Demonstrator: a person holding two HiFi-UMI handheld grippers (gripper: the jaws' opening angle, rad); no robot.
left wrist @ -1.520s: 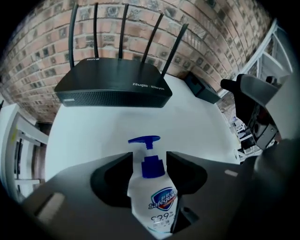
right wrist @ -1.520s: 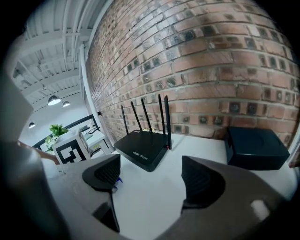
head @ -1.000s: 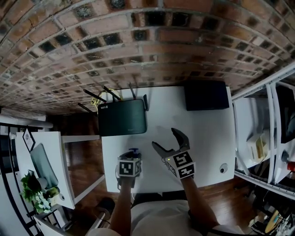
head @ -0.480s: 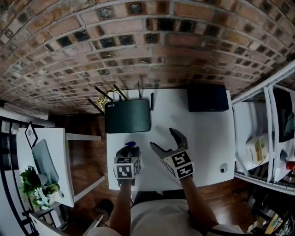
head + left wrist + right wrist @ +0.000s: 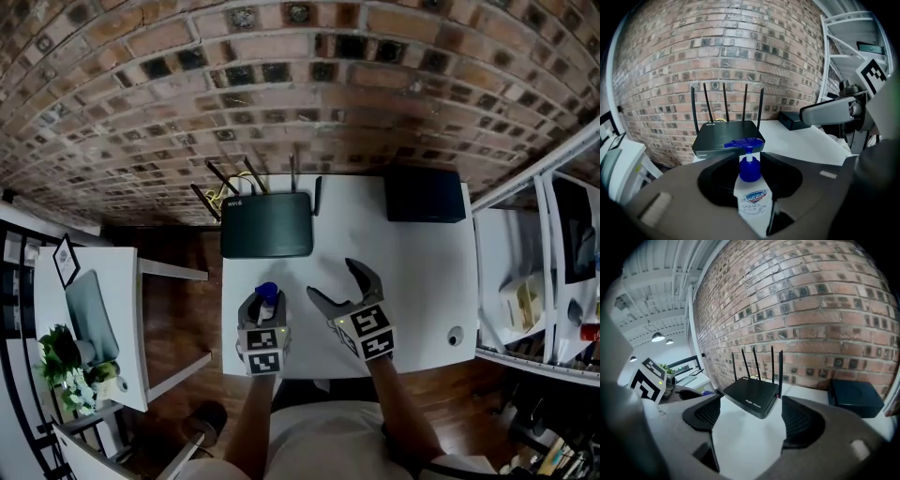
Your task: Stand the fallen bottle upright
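A small white pump bottle (image 5: 751,199) with a blue pump head (image 5: 267,292) is clamped between the jaws of my left gripper (image 5: 751,177), which is shut on its body. The bottle is held off the white table (image 5: 422,281) near the front left corner, pump end up and leaning away from me. In the head view the left gripper (image 5: 263,311) sits just left of my right gripper (image 5: 335,283). The right gripper (image 5: 751,412) stands open with nothing between its fingers, hovering over the table's middle.
A black router (image 5: 267,225) with several antennas lies at the table's back left, and a black box (image 5: 427,195) at the back right. A small round object (image 5: 456,338) sits near the front right edge. A brick wall (image 5: 300,84) runs behind, with metal shelving (image 5: 548,272) to the right.
My left gripper has risen and tipped upward with the bottle, so the blue pump now shows above the jaws. The right gripper has shifted slightly and stays open.
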